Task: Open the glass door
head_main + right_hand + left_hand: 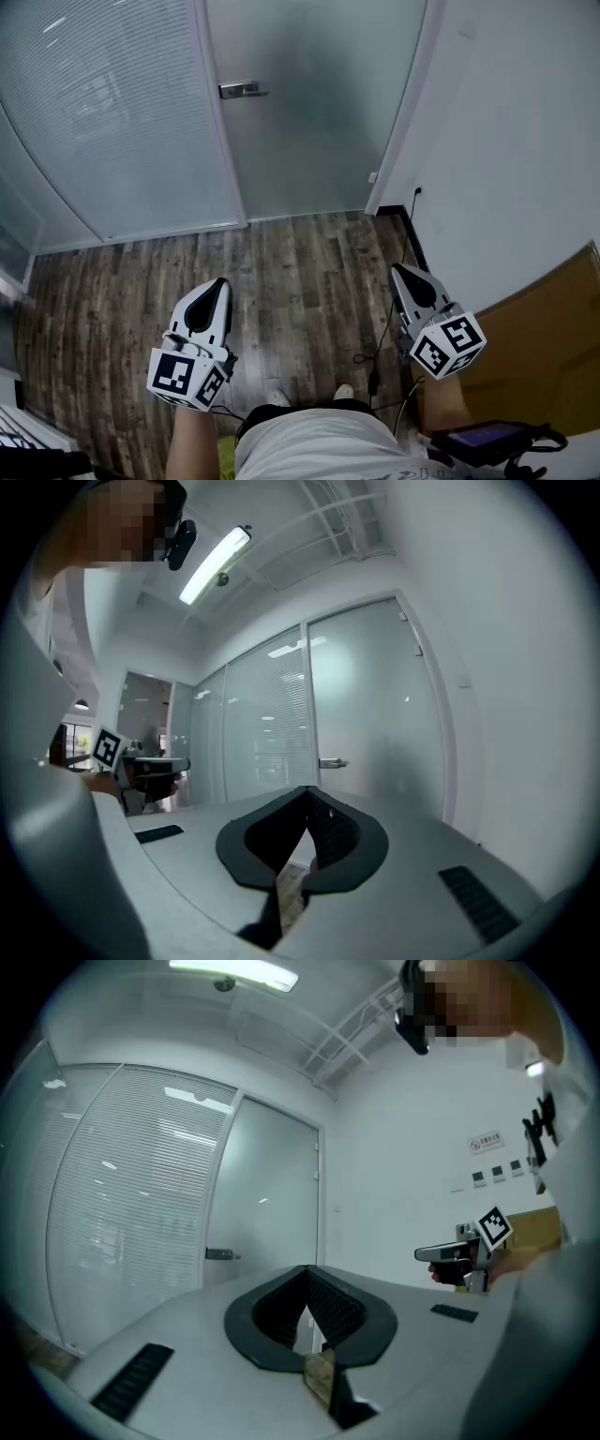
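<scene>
The frosted glass door (309, 103) stands shut ahead of me, its metal lever handle (242, 90) on its left side. My left gripper (217, 287) and right gripper (401, 274) are held level over the wooden floor, well short of the door, both shut with nothing in them. In the left gripper view the jaws meet at my left gripper (307, 1277), with the door handle (221, 1254) far off and the right gripper (448, 1253) to the right. In the right gripper view my right gripper (307, 797) points toward the handle (332, 762).
A glass partition with blinds (112, 122) curves away left of the door. A white wall (506, 141) runs along the right, with a socket and cable (416, 193) low down. A brown board (548, 323) and a dark device (487, 437) sit at the right.
</scene>
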The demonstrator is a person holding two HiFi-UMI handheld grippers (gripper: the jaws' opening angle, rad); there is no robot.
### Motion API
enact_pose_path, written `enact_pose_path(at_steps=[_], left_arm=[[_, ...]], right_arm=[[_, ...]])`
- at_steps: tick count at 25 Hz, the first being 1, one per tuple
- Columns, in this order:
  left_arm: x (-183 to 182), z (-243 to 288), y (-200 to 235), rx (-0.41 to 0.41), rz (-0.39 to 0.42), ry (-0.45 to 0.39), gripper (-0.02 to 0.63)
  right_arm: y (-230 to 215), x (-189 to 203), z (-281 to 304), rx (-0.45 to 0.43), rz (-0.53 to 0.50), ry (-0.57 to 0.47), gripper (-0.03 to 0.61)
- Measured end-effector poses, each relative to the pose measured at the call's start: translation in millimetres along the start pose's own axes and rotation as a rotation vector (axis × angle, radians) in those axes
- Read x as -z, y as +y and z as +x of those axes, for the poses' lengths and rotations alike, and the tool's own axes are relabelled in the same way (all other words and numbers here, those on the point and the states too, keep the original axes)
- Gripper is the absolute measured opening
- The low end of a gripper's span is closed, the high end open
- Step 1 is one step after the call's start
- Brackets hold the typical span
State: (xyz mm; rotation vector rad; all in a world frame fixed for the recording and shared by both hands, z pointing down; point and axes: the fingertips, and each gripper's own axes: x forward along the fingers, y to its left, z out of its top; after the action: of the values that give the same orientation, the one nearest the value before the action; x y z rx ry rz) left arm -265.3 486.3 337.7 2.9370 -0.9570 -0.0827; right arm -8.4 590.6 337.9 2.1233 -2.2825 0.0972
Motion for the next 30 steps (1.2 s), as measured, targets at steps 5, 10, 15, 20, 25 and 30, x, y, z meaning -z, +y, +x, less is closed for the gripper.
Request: enact_pose_path(at_steps=[5,10,15,20,25,30], left_arm=[[-0.5,-13.4,26.6,-0.007,0.03,-0.001,0.0],[1.7,-29.3,53.9,0.013,0.039,0.005,0.0],[6.7,-37.5,83.3,-0.018,0.04,0.014,0.0],[12.5,-34.8,99.2,-0.038,0.034,0.026,0.0],[13.5,-14.3,122.0,-0.072,0.029,0.034,0.0],[10.7,37.0,140.3,-0.101,0.021,0.034,0.0]], right_arm=[[24.4,-4.9,14.1,0.007,-0.004,-0.012,0.002],[57.2,-4.3,28.3,0.019,-0.003,-0.032,0.002],[73.9,6.2,48.1,0.005,-0.009,0.005,0.002],[75.1,2.5,72.8,-0.017,-0.011,0.0,0.002],[66.9,6.8,112.3,-0.058,-0.005,0.009,0.002],[30.3,-0.6,160.3,-0.099,0.034,-0.011,0.002]])
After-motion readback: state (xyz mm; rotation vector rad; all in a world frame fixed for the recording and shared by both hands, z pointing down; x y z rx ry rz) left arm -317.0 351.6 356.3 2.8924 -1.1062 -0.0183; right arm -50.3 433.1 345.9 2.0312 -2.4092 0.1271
